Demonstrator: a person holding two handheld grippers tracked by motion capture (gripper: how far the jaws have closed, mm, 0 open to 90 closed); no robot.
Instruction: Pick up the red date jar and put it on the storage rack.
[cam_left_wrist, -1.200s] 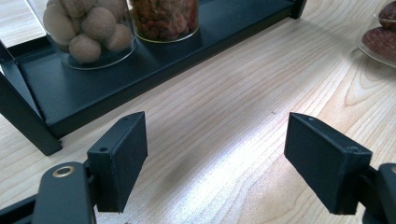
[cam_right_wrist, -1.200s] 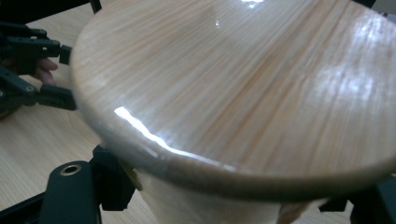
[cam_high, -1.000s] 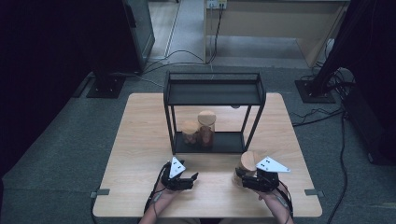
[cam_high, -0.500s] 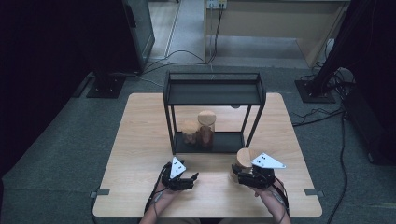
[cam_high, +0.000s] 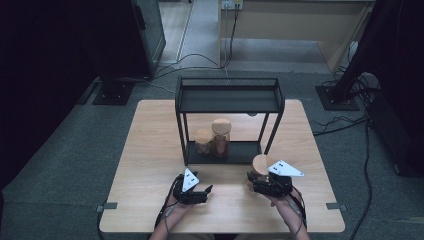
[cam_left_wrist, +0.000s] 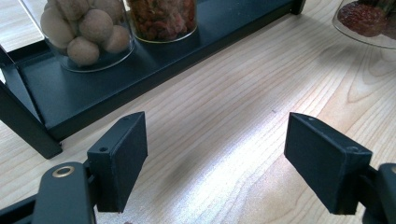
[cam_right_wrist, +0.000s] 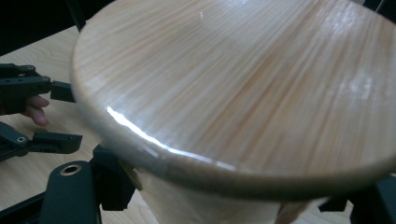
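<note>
Wooden-lidded jars: two on shelf (cam_high: 227, 152), one (cam_high: 259, 165) clamped in right gripper (cam_high: 254, 186); left gripper (cam_high: 206, 191) open.

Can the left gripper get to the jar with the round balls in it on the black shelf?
Probably yes. The left gripper has open, empty jaws, and bare table lies between it and the jar of balls on the shelf's bottom tray. The shelf's front is open there.

Left gripper (cam_left_wrist: 215, 154): matte black, two flat rectangular jaws, each with a small screw hole in its top face. Brass-ringed screw set behind one jaw. Right gripper (cam_high: 253, 180): black body; grey three-cornered plate behind the jaws. Black cables trail rearward.
</note>
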